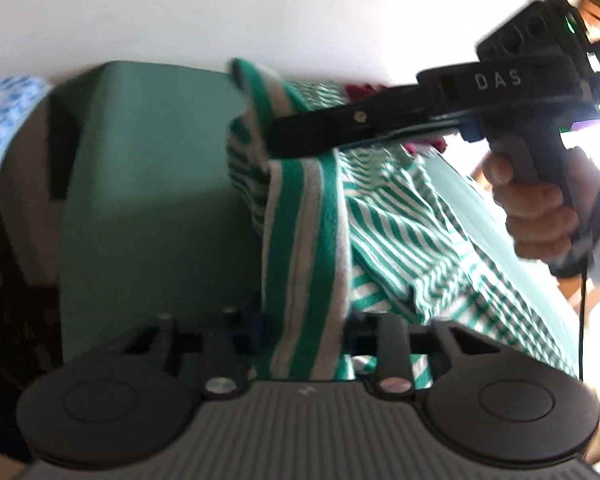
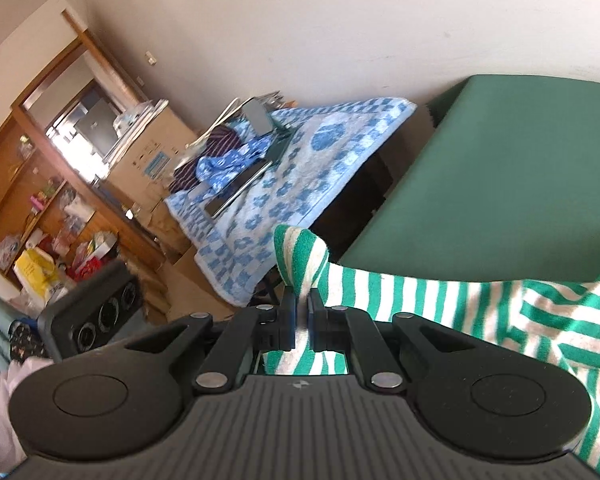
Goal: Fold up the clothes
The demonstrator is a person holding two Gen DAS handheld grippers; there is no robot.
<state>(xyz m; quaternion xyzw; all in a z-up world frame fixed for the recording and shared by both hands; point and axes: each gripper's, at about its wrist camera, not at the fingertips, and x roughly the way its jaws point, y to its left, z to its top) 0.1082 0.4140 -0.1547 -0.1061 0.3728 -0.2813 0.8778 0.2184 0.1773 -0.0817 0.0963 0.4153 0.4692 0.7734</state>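
A green-and-white striped garment (image 1: 400, 216) lies partly on a green table (image 1: 140, 180) and is lifted at one end. In the left wrist view its broad-striped band (image 1: 300, 240) runs from my right gripper (image 1: 270, 148) down between the fingers of my left gripper (image 1: 304, 322). The left fingers stand apart with the band flat between them. A hand (image 1: 540, 208) holds the right gripper, which is shut on the band. In the right wrist view my right gripper (image 2: 302, 316) pinches the garment (image 2: 480, 304) at a folded corner. The left gripper's body (image 2: 96, 320) shows at lower left.
A dark red item (image 1: 360, 90) lies past the garment on the table (image 2: 500, 180). Beside the table stands a surface under a blue patterned cover (image 2: 300, 168) with clothes and flat items on it. A cardboard box (image 2: 148, 152) and a cluttered wooden cabinet (image 2: 40, 160) line the wall.
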